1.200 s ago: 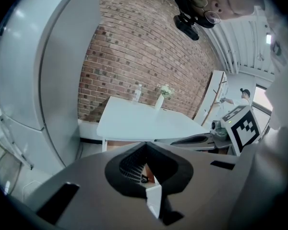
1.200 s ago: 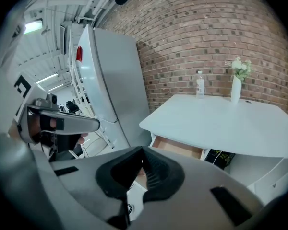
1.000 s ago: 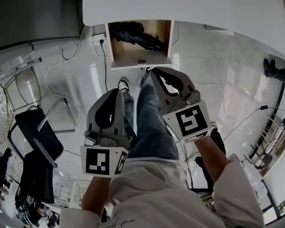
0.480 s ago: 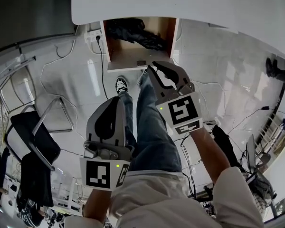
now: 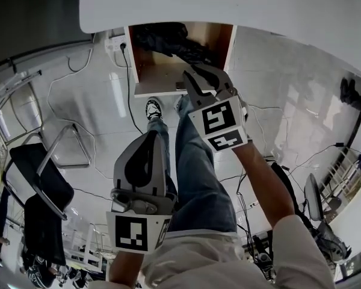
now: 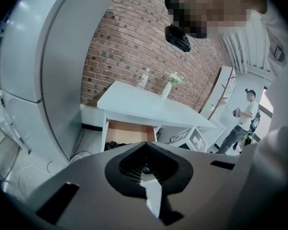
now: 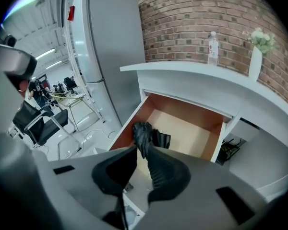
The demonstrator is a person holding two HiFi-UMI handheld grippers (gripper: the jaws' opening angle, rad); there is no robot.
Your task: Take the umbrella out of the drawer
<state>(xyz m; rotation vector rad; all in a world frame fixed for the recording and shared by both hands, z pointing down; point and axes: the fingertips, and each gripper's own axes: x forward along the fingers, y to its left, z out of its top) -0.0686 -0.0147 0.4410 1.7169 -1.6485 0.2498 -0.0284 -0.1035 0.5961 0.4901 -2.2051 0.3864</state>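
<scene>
- Counted: one black umbrella (image 5: 168, 41), one open drawer (image 5: 158, 77), one white desk (image 5: 228, 5), two tongs.
- Umbrella folded, lying on the drawer bottom, partly under the desk edge in head view; drawer pulled out from under the desk.
- Right tongs (image 5: 189, 76) above the drawer's front edge, pointing down into it. Jaws a little apart, just been opening, nothing pinched; umbrella visible through the gap, farther in.
- Left tongs (image 5: 153, 136) low over the jeans (image 5: 195, 161), well apart from the drawer. Jaws together, nothing between them.
- Head view only: both tongs at once, one shoe (image 5: 154, 107) on the floor below the drawer, one black chair (image 5: 45, 179) at left, loose cables on the floor.
- Gripper views only: desk top, with one bottle (image 7: 211, 48) and one vase (image 7: 255, 56) of flowers, brick wall (image 7: 192, 13) behind, one grey fridge (image 7: 110, 42) beside the desk.
- Left gripper view only: one more person (image 6: 242, 121) standing far off at right; drawer small and distant there.
- Right gripper view only: close look at the drawer's bare wooden inside around the umbrella.
</scene>
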